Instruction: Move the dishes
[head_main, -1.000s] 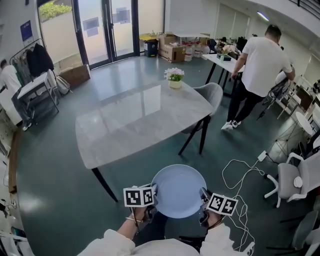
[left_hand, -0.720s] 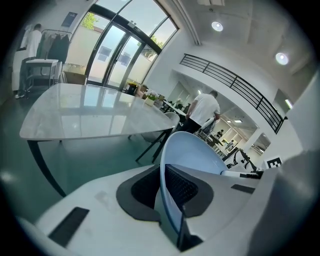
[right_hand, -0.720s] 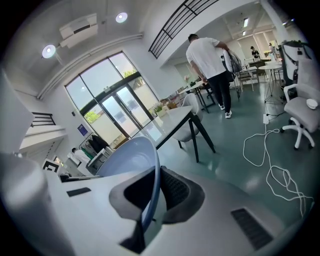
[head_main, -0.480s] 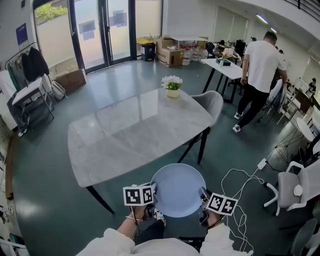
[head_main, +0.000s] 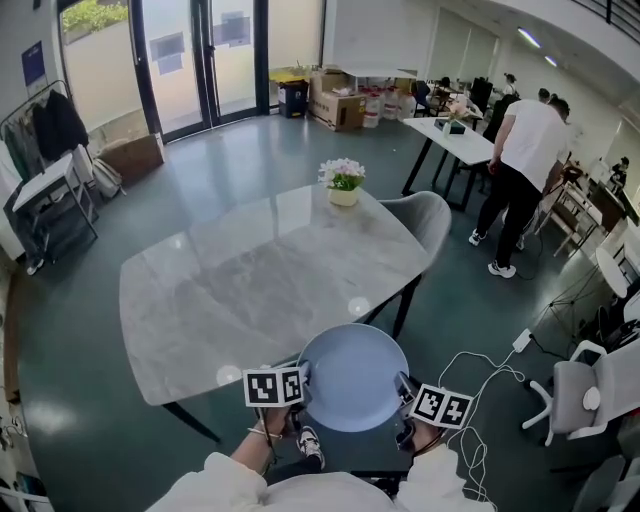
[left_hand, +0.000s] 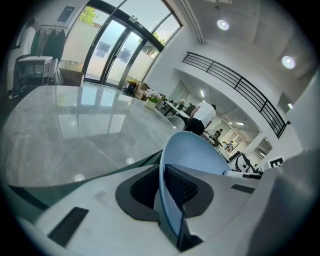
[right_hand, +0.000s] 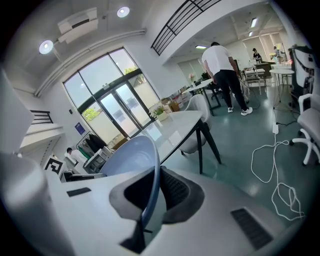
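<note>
A pale blue plate (head_main: 352, 376) is held level between both grippers, just off the near edge of the grey marble table (head_main: 240, 275). My left gripper (head_main: 300, 385) is shut on the plate's left rim; in the left gripper view the plate (left_hand: 192, 155) stands edge-on between the jaws of the left gripper (left_hand: 170, 200). My right gripper (head_main: 402, 395) is shut on the right rim, and in the right gripper view the plate (right_hand: 131, 157) is clamped in the right gripper (right_hand: 150, 200).
A flower pot (head_main: 343, 181) stands at the table's far edge, with a grey chair (head_main: 428, 222) beside it. A white cable (head_main: 478, 385) lies on the floor to the right, near an office chair (head_main: 580, 395). A person (head_main: 520, 160) stands at a far desk.
I have moved closer to the table with the plate; the table's near edge now reaches the plate. The person in the white shirt has shifted further right.
</note>
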